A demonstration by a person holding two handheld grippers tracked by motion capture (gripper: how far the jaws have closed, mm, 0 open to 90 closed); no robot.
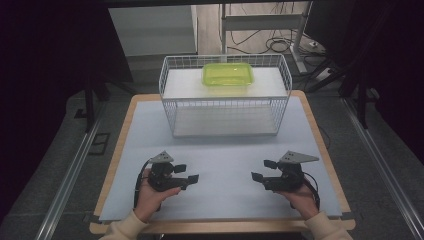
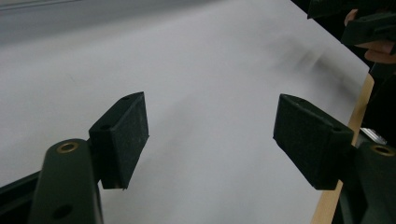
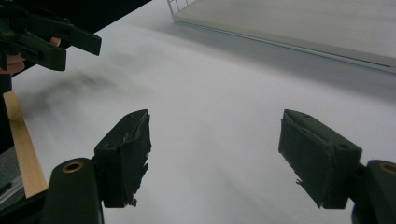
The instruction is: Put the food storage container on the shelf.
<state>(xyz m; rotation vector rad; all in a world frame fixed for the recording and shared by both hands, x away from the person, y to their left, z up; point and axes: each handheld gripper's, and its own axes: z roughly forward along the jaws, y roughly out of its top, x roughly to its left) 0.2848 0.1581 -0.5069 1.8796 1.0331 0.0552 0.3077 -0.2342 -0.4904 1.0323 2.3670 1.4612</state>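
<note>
A yellow-green plastic tray point(image 1: 227, 74) lies on the upper shelf of a white wire basket rack point(image 1: 225, 112) at the far middle of the table. My left gripper point(image 1: 186, 173) rests low over the near left of the white tabletop, held by a hand, its jaws apart and empty. My right gripper point(image 1: 263, 170) mirrors it at the near right, also open with nothing between the jaws. In the left gripper view, my left gripper point(image 2: 211, 137) looks across the bare white surface toward the other hand. In the right gripper view, my right gripper point(image 3: 215, 156) faces the rack's lower shelf point(image 3: 299, 23).
The white mat point(image 1: 225, 160) covers a wooden table point(image 1: 120, 145) whose edge shows on all sides. Behind the rack stand a desk frame with cables point(image 1: 280, 35) and dark floor. Metal rails point(image 1: 70, 175) run along both sides of the table.
</note>
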